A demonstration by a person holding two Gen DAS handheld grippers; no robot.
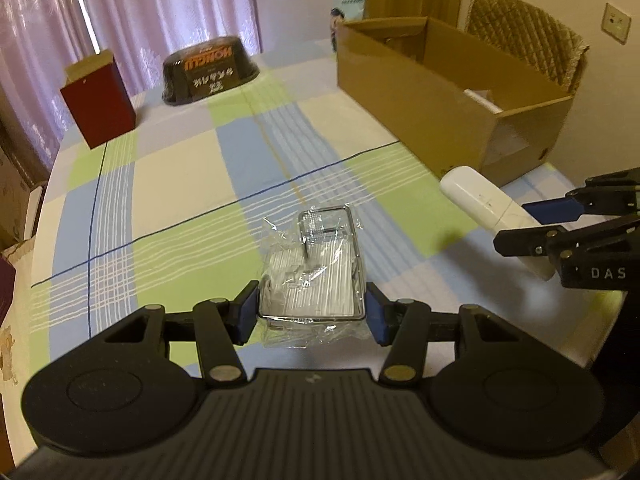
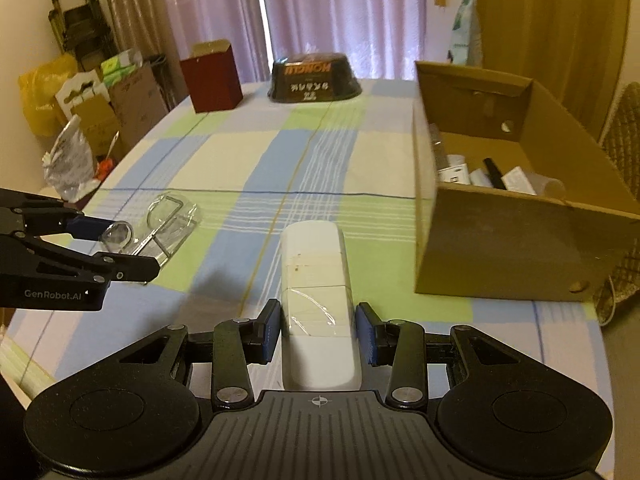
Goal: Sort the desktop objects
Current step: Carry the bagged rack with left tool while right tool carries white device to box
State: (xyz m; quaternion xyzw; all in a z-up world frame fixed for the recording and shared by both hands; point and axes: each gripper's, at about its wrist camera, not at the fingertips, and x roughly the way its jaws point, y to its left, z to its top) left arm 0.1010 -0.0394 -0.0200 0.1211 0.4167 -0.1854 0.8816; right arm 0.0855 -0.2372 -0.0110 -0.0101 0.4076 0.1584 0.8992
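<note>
Already loaded on both sides — right gripper clenched on a white case, left gripper clenched on a clear packet with a bent wire frame inside. Both lifted off the tabletop, to judge by the shadows beneath.

Key relation: carton ahead and to the right of the right jaws, open top up, near wall standing between case and interior. Case's long axis straight along the jaws, nose pointing forward, running roughly parallel to the carton's long left wall. So, by judgement, a lift over the rim and a swing rightward before letting go. Right gripper nearer the carton by far; left well apart from it, farther to the left, with the right gripper between it and the box.

Materials: case smooth, hard-looking, glossy white plastic, rounded at the ends, a strip of clear tape across its middle. Packet thin, crinkly film — slippery-looking, likely to shift in the grip; wire inside stiff and shiny. Carton plain brown corrugated board, already holding small white boxes and a dark stick. Cloth on the tabletop soft, checked in green, blue and cream.

Farther back: a dark red box and a black bowl tub, both untouched.
</note>
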